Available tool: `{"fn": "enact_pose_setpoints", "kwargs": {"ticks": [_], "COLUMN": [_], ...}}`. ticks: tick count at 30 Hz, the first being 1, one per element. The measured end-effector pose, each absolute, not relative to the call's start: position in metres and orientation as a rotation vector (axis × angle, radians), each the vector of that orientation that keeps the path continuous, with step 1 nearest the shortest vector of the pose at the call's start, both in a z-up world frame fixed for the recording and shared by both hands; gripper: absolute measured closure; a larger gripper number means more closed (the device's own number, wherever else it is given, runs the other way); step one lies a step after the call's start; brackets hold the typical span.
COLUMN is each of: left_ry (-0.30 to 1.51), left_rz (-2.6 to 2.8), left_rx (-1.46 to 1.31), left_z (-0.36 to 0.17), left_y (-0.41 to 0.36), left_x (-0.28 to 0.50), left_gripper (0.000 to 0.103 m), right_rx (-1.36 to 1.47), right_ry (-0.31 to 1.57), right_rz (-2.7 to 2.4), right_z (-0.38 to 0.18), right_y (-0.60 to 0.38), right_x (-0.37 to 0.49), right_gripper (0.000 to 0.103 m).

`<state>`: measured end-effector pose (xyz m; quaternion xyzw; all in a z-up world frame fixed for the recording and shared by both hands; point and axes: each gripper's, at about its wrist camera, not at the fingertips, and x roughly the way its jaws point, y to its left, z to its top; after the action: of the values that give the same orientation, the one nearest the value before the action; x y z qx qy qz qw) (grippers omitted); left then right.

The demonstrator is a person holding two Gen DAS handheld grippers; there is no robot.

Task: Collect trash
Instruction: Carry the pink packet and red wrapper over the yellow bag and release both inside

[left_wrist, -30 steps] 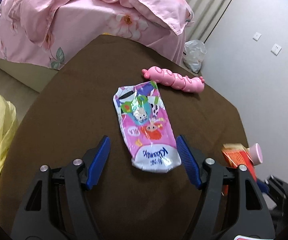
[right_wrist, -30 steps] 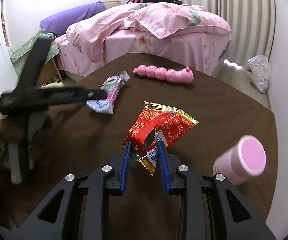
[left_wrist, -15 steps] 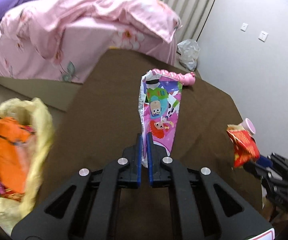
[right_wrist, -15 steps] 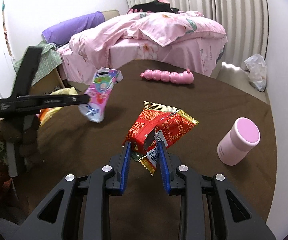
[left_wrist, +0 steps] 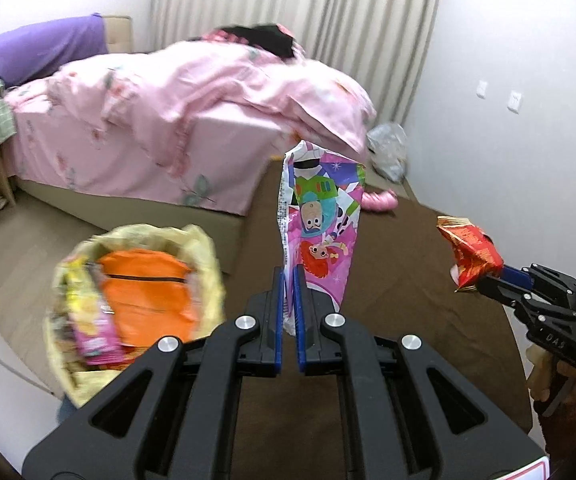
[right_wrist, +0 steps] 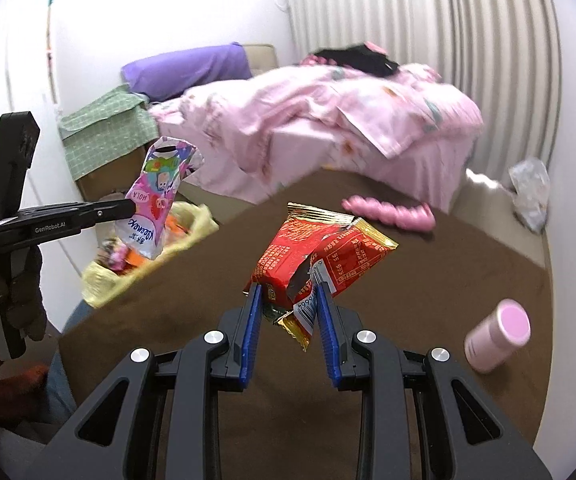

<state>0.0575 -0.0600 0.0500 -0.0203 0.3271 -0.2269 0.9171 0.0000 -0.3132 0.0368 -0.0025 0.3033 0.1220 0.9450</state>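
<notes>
The left gripper (left_wrist: 288,276) is clenched on the low edge of a pink tissue pack (left_wrist: 320,220), held upright in the air above the brown table (left_wrist: 408,320). The right gripper (right_wrist: 290,296) grasps a red wrapper (right_wrist: 320,248), also off the table. Only the left view looks into the yellow trash bag (left_wrist: 136,292), left of the table and full of wrappers. Only the right view shows the pink bottle (right_wrist: 496,336) lying on the table and the whole pink toy (right_wrist: 388,212).

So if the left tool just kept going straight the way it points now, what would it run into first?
Probably the brown tabletop. The left tool, shut on the pink tissue pack, points down across the table toward the pink caterpillar toy. The yellow trash bag sits off to its left. Depth is unclear.
</notes>
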Motion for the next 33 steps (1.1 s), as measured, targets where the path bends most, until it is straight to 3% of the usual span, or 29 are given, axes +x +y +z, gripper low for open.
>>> {"fn": "enact_pose_setpoints", "kwargs": {"ticks": [6, 12, 23, 33], "left_ry": [0.634, 0.677, 0.86, 0.931], "left_rz": [-0.316, -0.161, -0.121, -0.15], "left_rx": [-0.074, -0.132, -0.107, -0.11], "left_z": [0.061, 0.039, -0.044, -0.082], "left_y": [0.003, 0.065, 0.076, 0.072], "left_x": [0.054, 0.068, 0.116, 0.141], "left_gripper": [0.098, 0.098, 0.098, 0.098], "right_rx": [-0.027, -0.07, -0.153, -0.274], "right_ry": [0.58, 0.594, 0.814, 0.929], "right_rz": [0.366, 0.479, 0.654, 0.752], "right_z": [0.063, 0.066, -0.017, -0.065], "right_y": [-0.266, -0.214, -0.122, -0.094], "right_x": [0.026, 0.064, 0.164, 0.204], "right_gripper": [0.076, 0.076, 0.076, 0.076]}}
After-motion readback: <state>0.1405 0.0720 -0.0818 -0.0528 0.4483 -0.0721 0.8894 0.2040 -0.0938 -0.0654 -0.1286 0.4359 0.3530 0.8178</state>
